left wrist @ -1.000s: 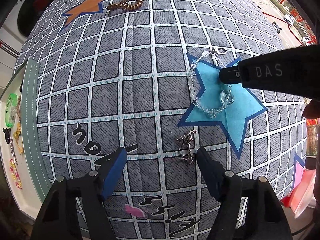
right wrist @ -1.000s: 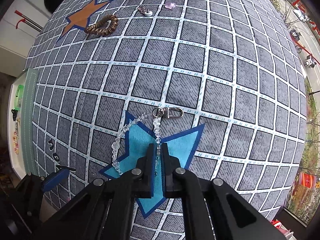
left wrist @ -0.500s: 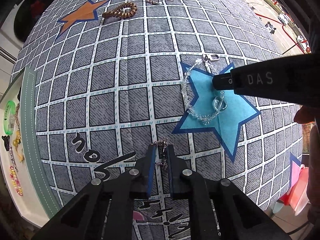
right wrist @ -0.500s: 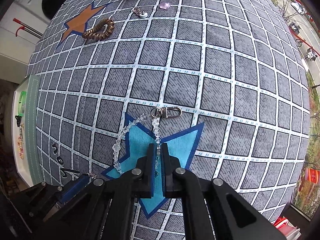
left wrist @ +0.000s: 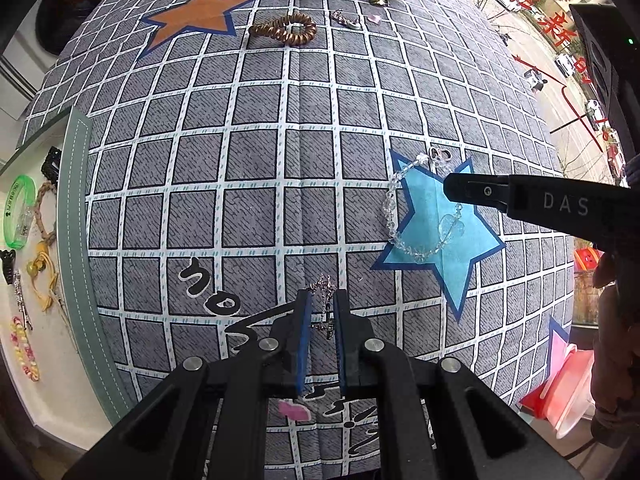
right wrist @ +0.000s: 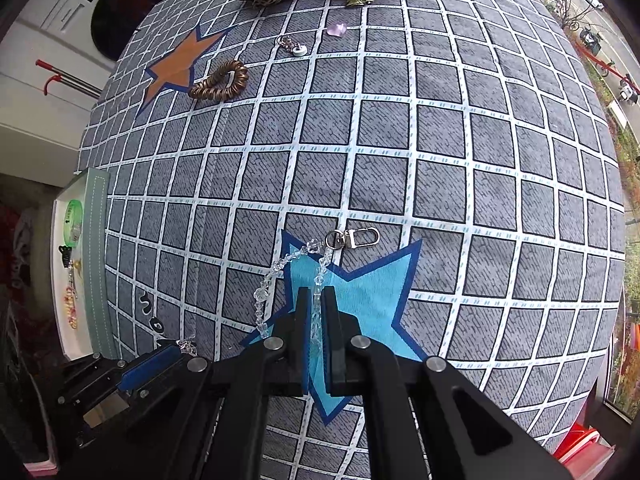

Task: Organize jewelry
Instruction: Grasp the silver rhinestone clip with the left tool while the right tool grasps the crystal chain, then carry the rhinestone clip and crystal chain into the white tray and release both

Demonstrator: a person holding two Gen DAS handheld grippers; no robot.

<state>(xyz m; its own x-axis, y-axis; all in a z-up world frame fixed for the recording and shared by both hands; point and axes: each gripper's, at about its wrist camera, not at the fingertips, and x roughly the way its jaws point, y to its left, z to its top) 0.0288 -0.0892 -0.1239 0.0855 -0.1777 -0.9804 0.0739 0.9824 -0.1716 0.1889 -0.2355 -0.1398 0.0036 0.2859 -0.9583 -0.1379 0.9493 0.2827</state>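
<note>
The left gripper is clamped on a small, light silver metal chain at 6 o'clock; the right gripper pinches the limp, slippery clear crystal-bead bracelet on the blue star; better to grip near its clasp.

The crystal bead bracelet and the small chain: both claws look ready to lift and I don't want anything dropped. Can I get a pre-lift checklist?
1. Right claw shut on the crystal bead bracelet: ok.
2. Left claw shut on the small chain: ok.
3. Bracelet's metal clasp lying free on the tablecloth: ok.
4. How firmly the left claw pinches the thin chain: cannot tell.
5. White tray at the left table edge has bare space: ok.
6. Bracelet loop free of the chain: ok, they lie apart.
</note>
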